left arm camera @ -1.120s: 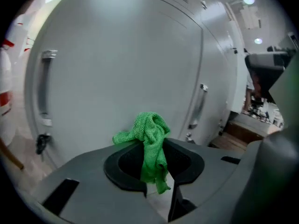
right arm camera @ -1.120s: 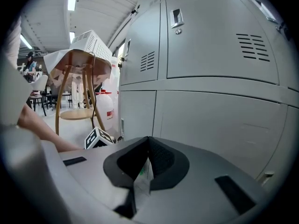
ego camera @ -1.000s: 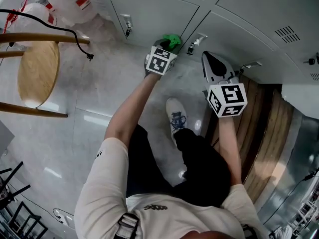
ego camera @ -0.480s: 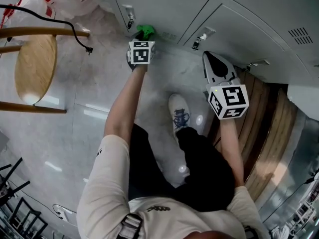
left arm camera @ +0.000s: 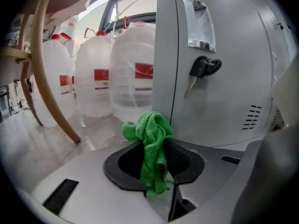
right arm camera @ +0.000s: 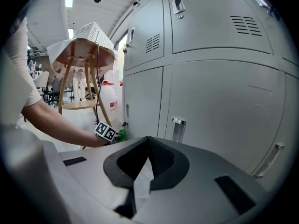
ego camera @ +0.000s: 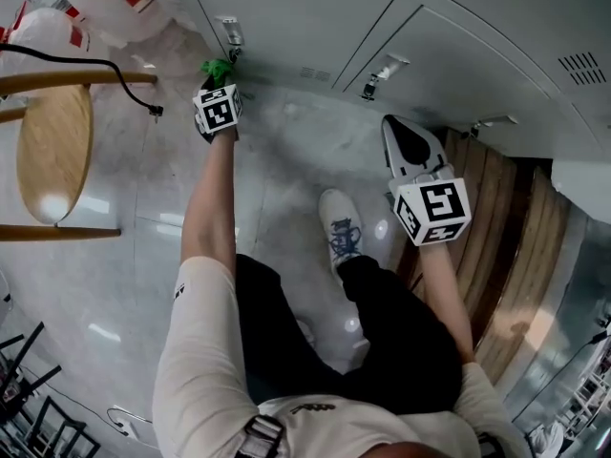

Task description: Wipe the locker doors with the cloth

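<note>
At the far left of the head view stands a round wooden stool [ego camera: 52, 151], with a black cable [ego camera: 95, 60] draped over it and the clear water jugs [ego camera: 115, 3] in the upper left corner. Just right of them, my left gripper [ego camera: 218, 82] is stretched out low toward the lockers. Its jaws are clenched on the green cloth [left arm camera: 152, 148], which bunches up above the tips and hangs down between them. In the left gripper view the cloth sits at the lower left edge of a grey locker door [left arm camera: 219, 78], below the key [left arm camera: 201, 71] hanging in its lock — whether it presses on the metal I cannot tell.

My shoe [ego camera: 341, 227] shows on the pale floor in mid-frame. Right of it, my right gripper [ego camera: 409, 132] hangs well apart from the left one, pointing at the lockers — its jaws are closed tip to tip on nothing. Brown wooden planks [ego camera: 496, 246] lie at the right.
</note>
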A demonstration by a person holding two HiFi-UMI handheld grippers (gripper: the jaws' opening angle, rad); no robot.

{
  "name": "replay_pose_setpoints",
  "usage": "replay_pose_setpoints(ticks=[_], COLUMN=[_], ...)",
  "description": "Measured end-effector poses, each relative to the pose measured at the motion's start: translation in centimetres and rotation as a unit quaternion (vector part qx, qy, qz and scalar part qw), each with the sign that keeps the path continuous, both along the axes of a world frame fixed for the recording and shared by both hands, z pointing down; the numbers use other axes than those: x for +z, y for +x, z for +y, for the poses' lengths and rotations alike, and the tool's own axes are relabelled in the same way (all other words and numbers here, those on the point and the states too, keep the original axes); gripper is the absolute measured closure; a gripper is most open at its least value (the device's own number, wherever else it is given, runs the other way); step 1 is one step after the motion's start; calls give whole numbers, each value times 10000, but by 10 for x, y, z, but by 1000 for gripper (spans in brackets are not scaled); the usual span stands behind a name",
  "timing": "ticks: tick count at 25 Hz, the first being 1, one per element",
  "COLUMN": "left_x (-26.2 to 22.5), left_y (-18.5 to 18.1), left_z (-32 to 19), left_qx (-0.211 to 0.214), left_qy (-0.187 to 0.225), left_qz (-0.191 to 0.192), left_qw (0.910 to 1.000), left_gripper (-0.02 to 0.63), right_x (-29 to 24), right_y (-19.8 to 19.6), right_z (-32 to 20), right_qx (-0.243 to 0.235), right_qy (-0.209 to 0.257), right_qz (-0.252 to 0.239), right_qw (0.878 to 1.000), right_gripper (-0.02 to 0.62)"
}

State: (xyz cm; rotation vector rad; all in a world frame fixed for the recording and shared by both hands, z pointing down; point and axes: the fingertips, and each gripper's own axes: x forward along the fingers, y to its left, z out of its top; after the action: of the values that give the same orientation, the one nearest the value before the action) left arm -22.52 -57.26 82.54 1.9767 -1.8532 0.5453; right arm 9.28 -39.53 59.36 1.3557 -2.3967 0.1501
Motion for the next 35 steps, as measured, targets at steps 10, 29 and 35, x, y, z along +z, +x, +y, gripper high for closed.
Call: replay_pose_setpoints(ticks=[10,29,35], left_x=[31,-165,-289], left_y=[134,270,254], left_z=[18,61,66], left_qx=[876,2489,2757], left_qy=[-184,509,1215], left_qz=[232,736,645], left_qw=[9957,9644,9514], left_gripper=[486,482,482], right_x=[-1,-94,-167], right_y=[9,34,27], right_z=[14,37,29], right_qx=[159,589,319], right_qy=[52,294,467], right_qz=[-72,-526,-579], right_qw=[9998,9964,9967], right_gripper=[589,589,589])
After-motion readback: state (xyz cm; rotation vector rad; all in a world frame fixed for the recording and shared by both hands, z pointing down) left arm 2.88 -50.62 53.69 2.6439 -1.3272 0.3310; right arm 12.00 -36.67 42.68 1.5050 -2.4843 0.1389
